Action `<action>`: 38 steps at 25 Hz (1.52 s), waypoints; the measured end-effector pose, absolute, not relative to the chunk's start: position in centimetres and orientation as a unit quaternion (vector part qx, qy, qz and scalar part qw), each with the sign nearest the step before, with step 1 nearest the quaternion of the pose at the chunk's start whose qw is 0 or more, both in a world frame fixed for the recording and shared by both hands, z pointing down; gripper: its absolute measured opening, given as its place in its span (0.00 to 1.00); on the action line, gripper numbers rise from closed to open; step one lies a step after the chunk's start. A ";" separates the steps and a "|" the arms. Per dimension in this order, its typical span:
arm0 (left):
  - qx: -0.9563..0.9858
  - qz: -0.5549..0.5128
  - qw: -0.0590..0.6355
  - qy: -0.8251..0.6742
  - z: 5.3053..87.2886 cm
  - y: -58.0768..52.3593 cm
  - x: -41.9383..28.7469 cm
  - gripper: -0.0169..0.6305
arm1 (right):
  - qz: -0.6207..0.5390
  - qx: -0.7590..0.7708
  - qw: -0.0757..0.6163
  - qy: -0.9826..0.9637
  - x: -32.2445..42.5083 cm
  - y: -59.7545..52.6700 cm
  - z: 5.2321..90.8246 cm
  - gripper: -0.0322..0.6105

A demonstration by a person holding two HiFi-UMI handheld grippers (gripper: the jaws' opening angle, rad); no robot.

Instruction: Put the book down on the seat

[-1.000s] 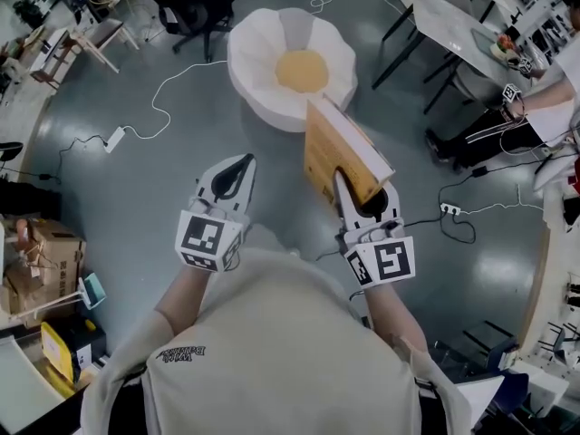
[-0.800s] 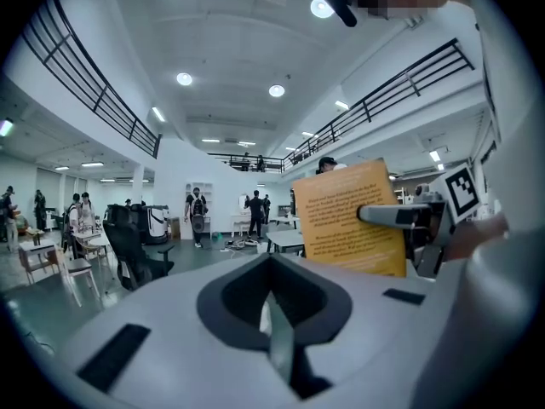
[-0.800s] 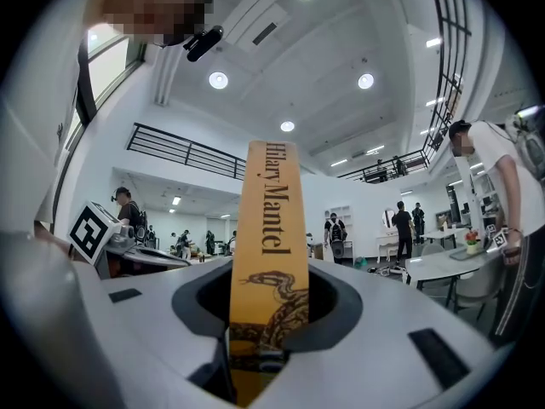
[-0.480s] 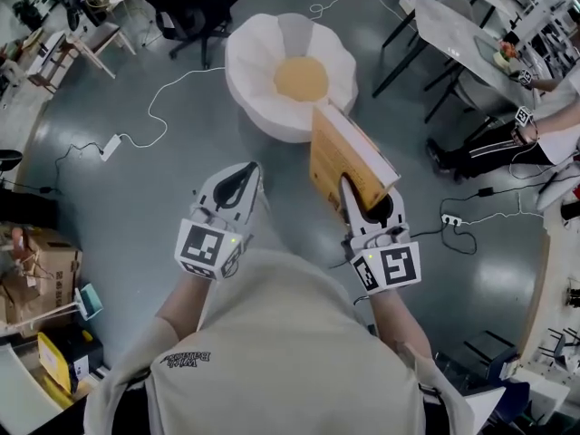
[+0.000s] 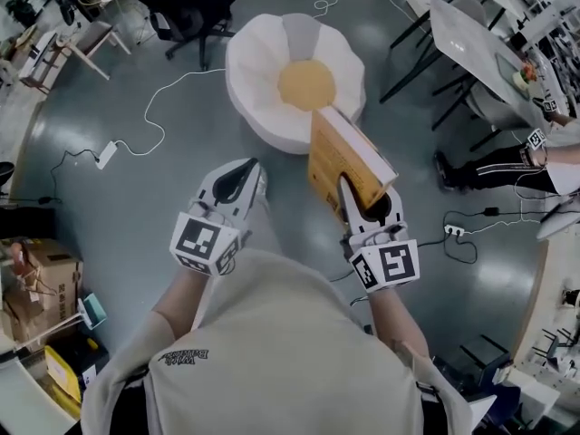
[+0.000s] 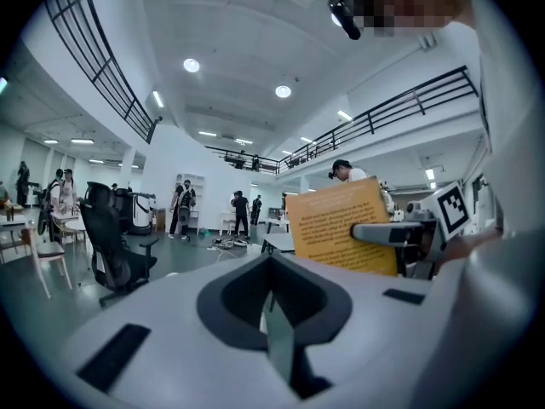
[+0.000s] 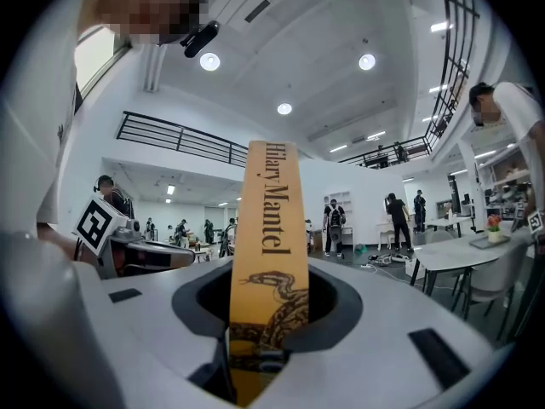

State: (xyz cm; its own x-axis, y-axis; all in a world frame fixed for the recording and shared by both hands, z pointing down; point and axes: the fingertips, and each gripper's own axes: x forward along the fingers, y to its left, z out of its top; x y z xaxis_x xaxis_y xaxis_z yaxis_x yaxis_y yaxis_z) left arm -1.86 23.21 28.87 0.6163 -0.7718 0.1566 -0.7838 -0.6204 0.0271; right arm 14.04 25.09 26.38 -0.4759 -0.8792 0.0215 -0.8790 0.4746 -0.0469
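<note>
An orange-yellow book point(image 5: 340, 155) stands upright in front of me, with my right gripper point(image 5: 366, 195) shut on its lower end. In the right gripper view its spine point(image 7: 267, 228) rises from between the jaws. The seat point(image 5: 265, 66), a white petal-shaped cushion with a yellow centre point(image 5: 306, 84), lies on the floor just beyond the book. My left gripper point(image 5: 241, 174) hangs level with the right one, to the left of the book, shut and holding nothing. From the left gripper view the book's back cover point(image 6: 337, 226) shows to the right.
A black office chair point(image 5: 192, 1) stands behind the seat. A white cable and power strip point(image 5: 106, 155) lie on the grey floor to the left. At the right are a white table point(image 5: 471, 34) and a seated person point(image 5: 530, 152). Cardboard boxes point(image 5: 41, 270) sit at the left.
Both grippers and the book keep their pose. The view has drifted a little, so the seat and the seated person sit slightly further right.
</note>
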 end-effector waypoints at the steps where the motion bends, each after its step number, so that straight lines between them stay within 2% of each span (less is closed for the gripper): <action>1: 0.897 0.065 0.048 -0.434 29.0 21.7 -2.3 0.04 | -0.028 -0.513 0.001 0.858 13.8 23.6 26.5 0.27; 22: 0.897 0.104 0.091 -0.421 31.4 -8.6 -9.3 0.04 | -0.058 -0.556 -0.055 0.827 7.4 -6.0 27.2 0.28; 31: 0.902 0.085 0.089 -0.413 29.4 -14.9 -10.9 0.04 | -0.042 -0.568 -0.050 0.820 6.0 -12.6 24.4 0.28; 38: 0.895 0.085 0.089 -0.429 29.3 -17.1 -12.2 0.04 | -0.037 -0.576 -0.071 0.814 5.4 -15.2 24.4 0.28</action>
State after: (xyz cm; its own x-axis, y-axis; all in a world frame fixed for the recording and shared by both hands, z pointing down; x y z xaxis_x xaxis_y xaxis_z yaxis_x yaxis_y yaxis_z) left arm -12.18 -17.10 29.26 0.6175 -0.7528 0.2282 -0.7830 -0.6159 0.0871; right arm 5.44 -15.20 24.37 -0.3271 -0.9316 0.1584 -0.9421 0.3346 0.0223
